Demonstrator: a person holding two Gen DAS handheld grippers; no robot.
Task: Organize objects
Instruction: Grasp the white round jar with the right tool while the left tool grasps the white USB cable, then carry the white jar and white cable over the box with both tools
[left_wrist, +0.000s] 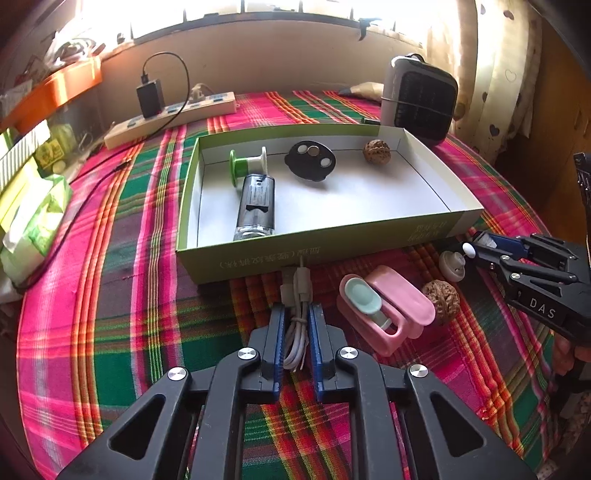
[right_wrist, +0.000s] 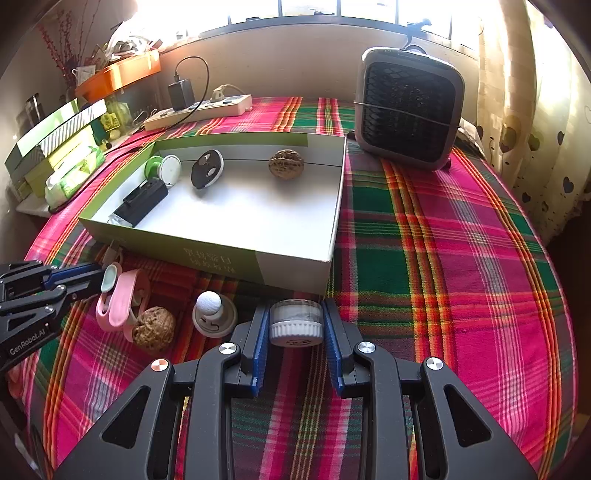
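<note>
My left gripper (left_wrist: 298, 314) is shut on a coiled white USB cable (left_wrist: 297, 325) that lies on the plaid cloth just in front of the green cardboard box (left_wrist: 258, 254). My right gripper (right_wrist: 295, 314) is shut on a small clear jar with a white lid (right_wrist: 295, 323), close to the box's near right corner (right_wrist: 295, 273). Inside the box lie a green spool (left_wrist: 247, 162), a dark bottle (left_wrist: 256, 206), a black disc (left_wrist: 310, 160) and a walnut (left_wrist: 376, 149). On the cloth between the grippers sit a pink case (left_wrist: 384, 308), a second walnut (left_wrist: 441, 301) and a round knob (right_wrist: 214, 314).
A grey fan heater (right_wrist: 408, 107) stands at the back right beside the box. A power strip with a black charger (left_wrist: 173, 110) lies at the back left. Green boxes and tissue packs (left_wrist: 33, 218) crowd the left edge. A curtain (right_wrist: 535, 110) hangs on the right.
</note>
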